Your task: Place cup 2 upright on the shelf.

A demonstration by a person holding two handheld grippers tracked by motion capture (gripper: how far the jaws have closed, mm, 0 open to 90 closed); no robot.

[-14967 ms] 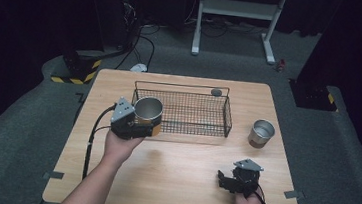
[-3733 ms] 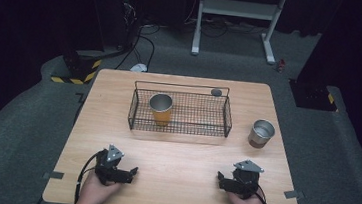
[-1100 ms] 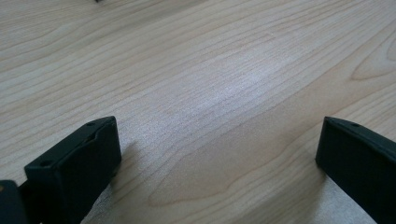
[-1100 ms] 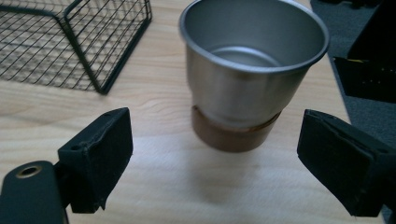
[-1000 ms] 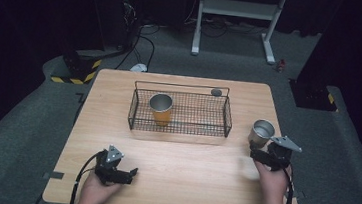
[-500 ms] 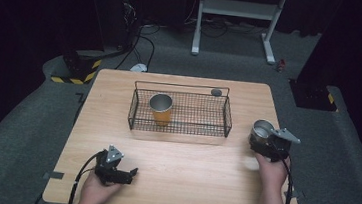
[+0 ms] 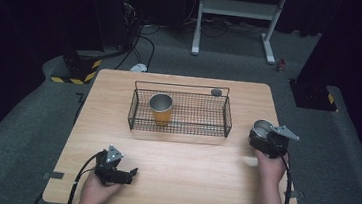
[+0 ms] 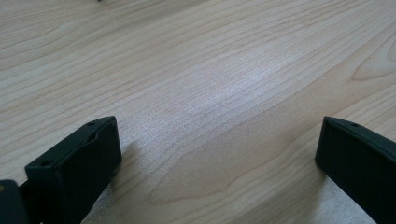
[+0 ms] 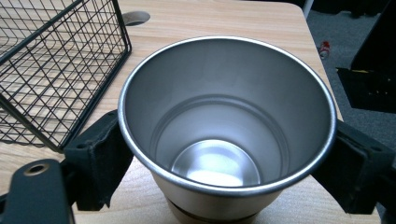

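My left gripper (image 7: 129, 173) rests with jaws spread wide over bare wooden table (image 7: 192, 168). The black wire basket (image 7: 180, 113), holding an orange-banded steel cup (image 7: 160, 108), sits mid-table. At the right edge, my right gripper (image 9: 224, 154) has its jaws on either side of the upright shiny steel cup (image 9: 227, 126), whose base is hidden; I cannot tell whether they clamp it.

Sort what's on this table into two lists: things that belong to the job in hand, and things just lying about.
Part of the job:
- steel cup, between the right gripper fingers
- wire basket
- orange cup standing in the basket

Lying about:
- small dark round object behind the basket
- left gripper, open on bare table
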